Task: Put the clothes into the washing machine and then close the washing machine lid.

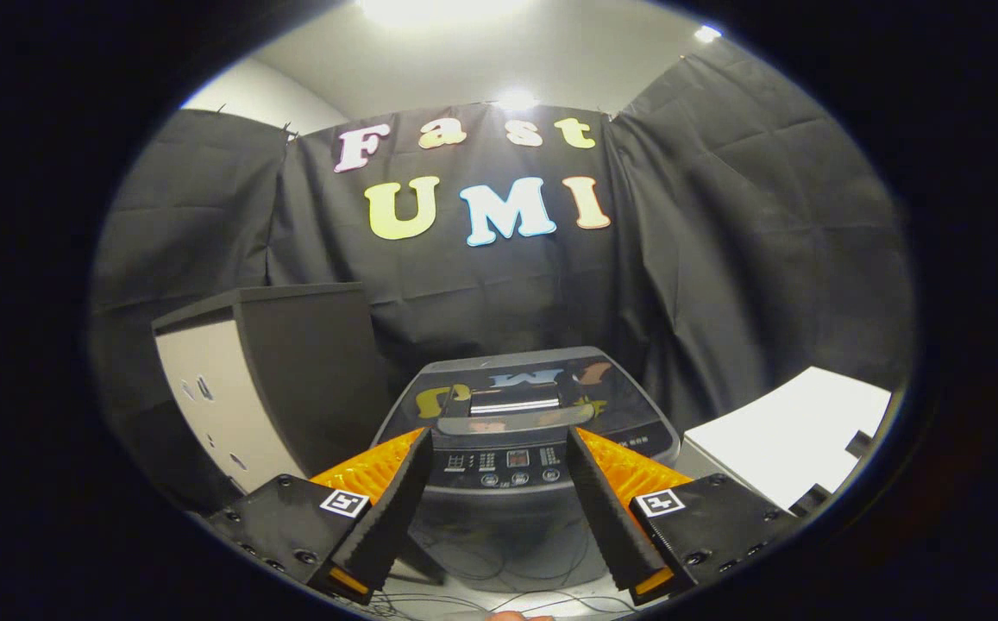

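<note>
Plainly, the gripper (499, 448) is held wide open with nothing between its fingers, which frame the washing machine (526, 431) just ahead. The lid (520, 388) is seen lying shut and glossy over the tub, above the button panel (507, 461). No clothes can be made out, so their place cannot be told. A cabinet (266, 388) stands beside the machine, a white surface (787, 431) opposite. Cables (499, 573) are strewn below; a low approach could be snagged by them, and the smooth lid could be lost in a grasp.
</note>
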Available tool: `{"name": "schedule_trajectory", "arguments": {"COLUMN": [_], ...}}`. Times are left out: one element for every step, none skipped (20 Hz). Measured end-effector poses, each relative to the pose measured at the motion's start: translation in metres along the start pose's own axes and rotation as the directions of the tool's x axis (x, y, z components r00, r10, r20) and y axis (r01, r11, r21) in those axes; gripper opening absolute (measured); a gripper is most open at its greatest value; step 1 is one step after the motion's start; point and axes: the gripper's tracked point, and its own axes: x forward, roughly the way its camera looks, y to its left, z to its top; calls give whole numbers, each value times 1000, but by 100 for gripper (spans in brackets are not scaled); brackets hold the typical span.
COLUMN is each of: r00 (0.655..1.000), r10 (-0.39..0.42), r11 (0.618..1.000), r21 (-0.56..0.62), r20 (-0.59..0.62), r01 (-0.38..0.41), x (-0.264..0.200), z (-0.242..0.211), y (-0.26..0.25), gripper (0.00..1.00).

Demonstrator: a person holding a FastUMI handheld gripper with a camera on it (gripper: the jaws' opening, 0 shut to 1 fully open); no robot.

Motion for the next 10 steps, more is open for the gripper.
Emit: {"name": "schedule_trajectory", "arguments": {"r00": [1000, 1000, 1000, 1000, 999, 999, 999, 998, 997, 998], "r10": [-1, -1, 1, 1, 3, 6, 10, 22, 30, 29], "r11": [1000, 1000, 1000, 1000, 1000, 1000, 1000, 1000, 999, 999], "r21": [9, 7, -1, -12, -19, -26, -27, -24, -31, -46], "r20": [14, 23, 29, 31, 38, 43, 46, 61, 66, 61], "r01": [1, 1, -1, 0, -2, -5, -9, -20, -28, -26], "x": [-13, -26, -35, -44, -53, -62, -71, -80, -86, -90], "z": [3, 3, 4, 3, 3, 2, -1, -1, -4, -11], "y": [-1, 0, 0, 0, -1, 0, 1, 4, 7, 8], "gripper": [96, 96, 96, 96, 96, 96, 96, 96, 96, 96]}}
